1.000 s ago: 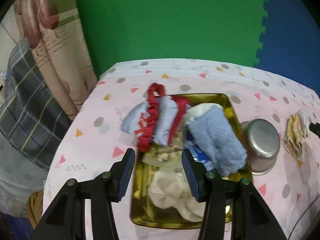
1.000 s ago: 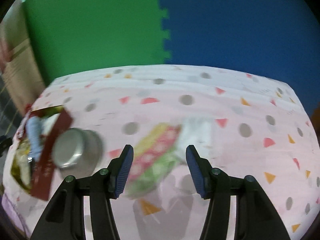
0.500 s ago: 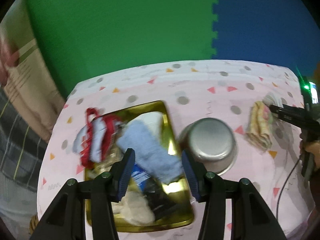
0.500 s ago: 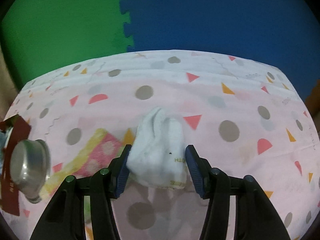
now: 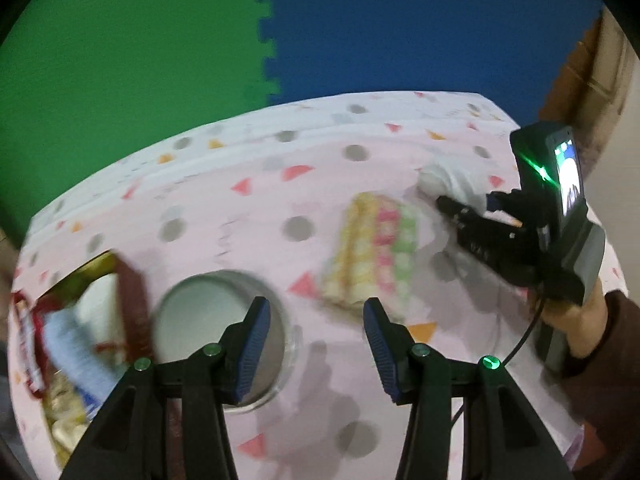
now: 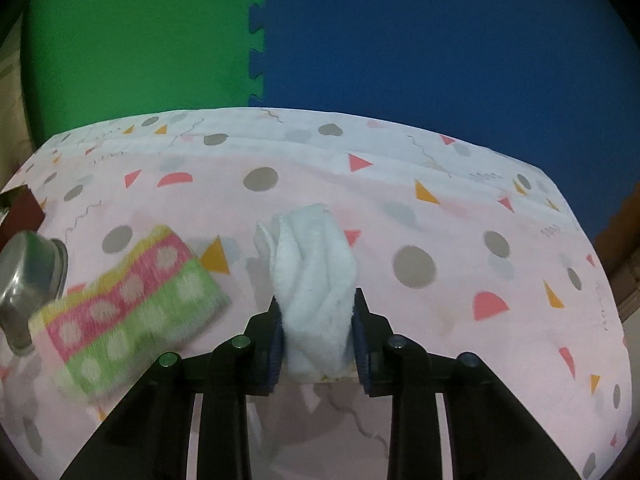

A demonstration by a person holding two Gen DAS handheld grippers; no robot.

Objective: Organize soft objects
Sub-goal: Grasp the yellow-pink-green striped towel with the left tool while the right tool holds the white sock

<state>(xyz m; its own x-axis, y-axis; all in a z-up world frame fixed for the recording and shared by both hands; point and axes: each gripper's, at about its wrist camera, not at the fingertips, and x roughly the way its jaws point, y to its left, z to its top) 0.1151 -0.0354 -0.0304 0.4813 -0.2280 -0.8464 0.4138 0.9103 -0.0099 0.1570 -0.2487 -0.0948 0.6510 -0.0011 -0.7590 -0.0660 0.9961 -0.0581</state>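
My right gripper is shut on a white sock on the pink patterned tablecloth; in the left wrist view the same sock shows at its tip. A folded yellow, pink and green dotted towel lies just left of it, also in the left wrist view. My left gripper is open and empty, hovering above the cloth between a steel bowl and the towel. A gold tray with a blue sock and other soft items sits at the far left.
The steel bowl stands upside down left of the towel. The table's far edge meets green and blue foam mats. The person's hand and the right gripper body fill the right side of the left wrist view.
My right gripper has closed on the white sock. My left gripper has swung right, from above the tray to above the bowl and towel.
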